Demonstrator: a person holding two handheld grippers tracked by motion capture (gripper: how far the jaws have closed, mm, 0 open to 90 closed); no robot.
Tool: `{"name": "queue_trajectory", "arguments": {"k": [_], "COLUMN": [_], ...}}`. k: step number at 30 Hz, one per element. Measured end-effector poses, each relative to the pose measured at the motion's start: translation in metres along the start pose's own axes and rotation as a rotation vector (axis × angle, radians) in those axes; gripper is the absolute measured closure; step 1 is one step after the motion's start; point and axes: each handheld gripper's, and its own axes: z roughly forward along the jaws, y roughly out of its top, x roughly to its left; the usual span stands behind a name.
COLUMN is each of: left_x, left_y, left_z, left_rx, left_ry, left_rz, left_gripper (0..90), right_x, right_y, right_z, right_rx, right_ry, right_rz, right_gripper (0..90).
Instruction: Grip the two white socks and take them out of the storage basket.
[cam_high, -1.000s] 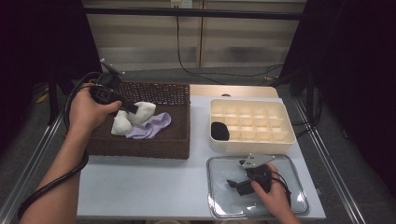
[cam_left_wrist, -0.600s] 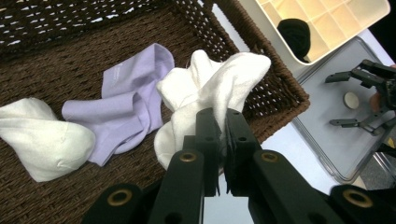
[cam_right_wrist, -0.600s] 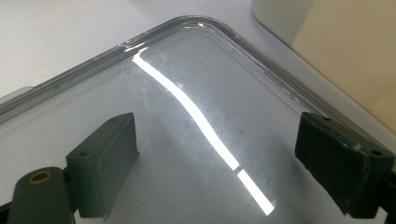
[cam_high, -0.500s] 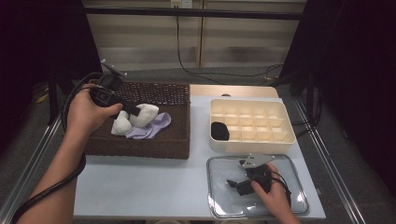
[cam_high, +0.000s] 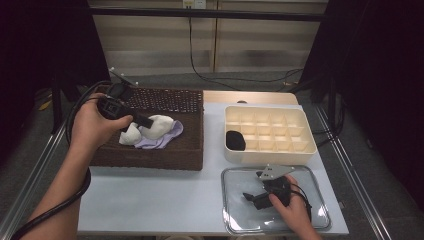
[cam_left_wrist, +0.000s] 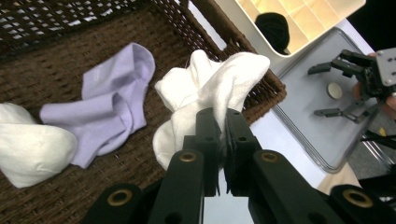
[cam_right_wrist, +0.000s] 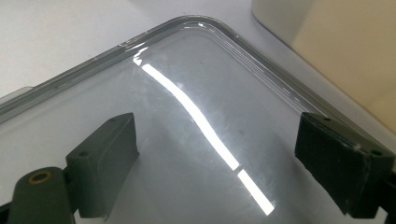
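- White sock (cam_left_wrist: 212, 88): pinched in the left gripper (cam_left_wrist: 222, 122), jaws clamped tight on a fold of the fabric. It hangs bunched above the right-hand part of the basket (cam_high: 165, 155), lifted off the weave.
- Judgement on the step: looks like sorting socks out of the basket into the divided box (cam_high: 270, 131). The grip is on one fold only, so carry it slowly and level; a quick swing could shake the sock loose or drag the toe on the basket rim.
- Lift high enough to clear the basket wall and the box wall before crossing over.
- Best to tuck the sock into a single cell; the loose ends may spill over the dividers into neighbouring cells, so lower it well in before letting go.
- Basket contents: lilac sock (cam_left_wrist: 112, 107) lying flat on the bottom, second white sock (cam_left_wrist: 32, 144) balled up just beside it, touching its edge.
- Box: cream, many small cells. One black sock (cam_high: 235, 140) rolled in the near left corner cell; the other cells I can see are bare.
- Clear tray (cam_high: 320, 220) in front of the box.
- Right gripper (cam_high: 257, 196): resting on the tray, jaws spread wide, nothing between them.
- A small round disc (cam_left_wrist: 333, 90) lies on the tray between those spread jaws.
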Motion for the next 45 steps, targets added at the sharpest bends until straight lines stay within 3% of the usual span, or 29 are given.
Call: {"name": "queue_trajectory", "arguments": {"k": [9,19,30,40,42,45], "left_x": [-0.008,-0.011,-0.018,-0.029,-0.031,-0.036], "left_y": [-0.004,-0.008,-0.01,-0.022,-0.027,-0.034], "left_z": [-0.001,0.001,-0.004,0.001,0.003,0.008], "left_rx": [0.005,0.011,0.014,0.006,0.007,0.001], "left_ry": [-0.005,-0.021,-0.026,-0.051,-0.068,-0.076], "left_rz": [0.027,0.016,0.038,0.054,0.081,0.087], "left_gripper": [86.0,86.0,86.0,86.0,85.9,85.9], "right_x": [0.0,0.0,0.0,0.0,0.0,0.0], "right_y": [0.0,0.0,0.0,0.0,0.0,0.0], "right_z": [0.0,0.0,0.0,0.0,0.0,0.0], "right_rx": [0.0,0.0,0.0,0.003,0.002,0.0], "right_ry": [0.001,0.001,0.0,0.0,-0.001,0.0], "right_rz": [0.0,0.0,0.0,0.003,0.003,0.0], "right_gripper": [12.5,12.4,12.5,12.5,12.4,12.5]}}
